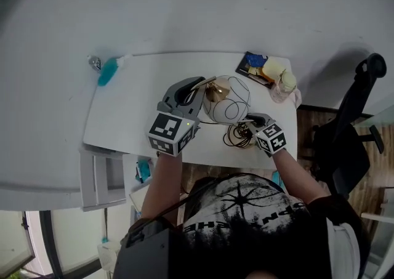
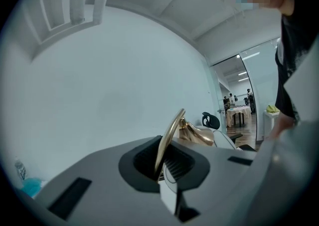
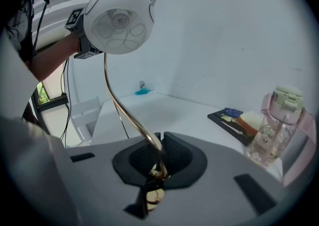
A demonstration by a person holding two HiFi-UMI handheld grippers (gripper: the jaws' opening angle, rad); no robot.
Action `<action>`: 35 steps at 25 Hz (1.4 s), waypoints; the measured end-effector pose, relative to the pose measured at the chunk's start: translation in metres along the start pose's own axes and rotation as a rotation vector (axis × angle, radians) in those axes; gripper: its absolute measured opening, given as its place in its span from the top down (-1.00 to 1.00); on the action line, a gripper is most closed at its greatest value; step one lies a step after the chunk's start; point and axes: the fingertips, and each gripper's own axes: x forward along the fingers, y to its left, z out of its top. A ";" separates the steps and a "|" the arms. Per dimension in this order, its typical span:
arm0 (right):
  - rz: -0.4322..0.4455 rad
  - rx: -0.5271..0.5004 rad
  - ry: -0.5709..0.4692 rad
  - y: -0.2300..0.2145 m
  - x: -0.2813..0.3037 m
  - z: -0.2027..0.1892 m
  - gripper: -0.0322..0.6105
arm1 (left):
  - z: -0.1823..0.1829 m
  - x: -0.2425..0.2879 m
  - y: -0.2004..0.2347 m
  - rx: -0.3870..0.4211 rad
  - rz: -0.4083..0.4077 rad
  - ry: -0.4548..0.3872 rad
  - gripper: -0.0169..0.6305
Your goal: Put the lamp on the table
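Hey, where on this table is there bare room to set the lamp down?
The table's left half is bare, from the teal object at the far corner to the left gripper. The right end is crowded: tray, pink bottle, and coiled cord by the right gripper.

A lamp with a round white shade marked with thin black rings and a slim, curving gold stem is hanging over the middle of a white table. The left gripper is pinching the stem near the gold fitting behind the shade. The right gripper is pinching the stem's lower end, from where it is arching up toward the shade's open face. Whether any part is touching the tabletop is unclear.
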 end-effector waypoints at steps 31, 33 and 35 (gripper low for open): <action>-0.193 0.151 -0.058 -0.080 0.137 0.086 0.83 | 0.009 0.118 0.140 0.106 -0.217 -0.030 0.90; -0.199 0.159 -0.068 -0.086 0.142 0.090 0.83 | 0.017 0.126 0.141 0.136 -0.231 -0.042 0.90; -0.204 0.169 -0.078 -0.094 0.147 0.094 0.83 | 0.023 0.137 0.140 0.162 -0.244 -0.044 0.90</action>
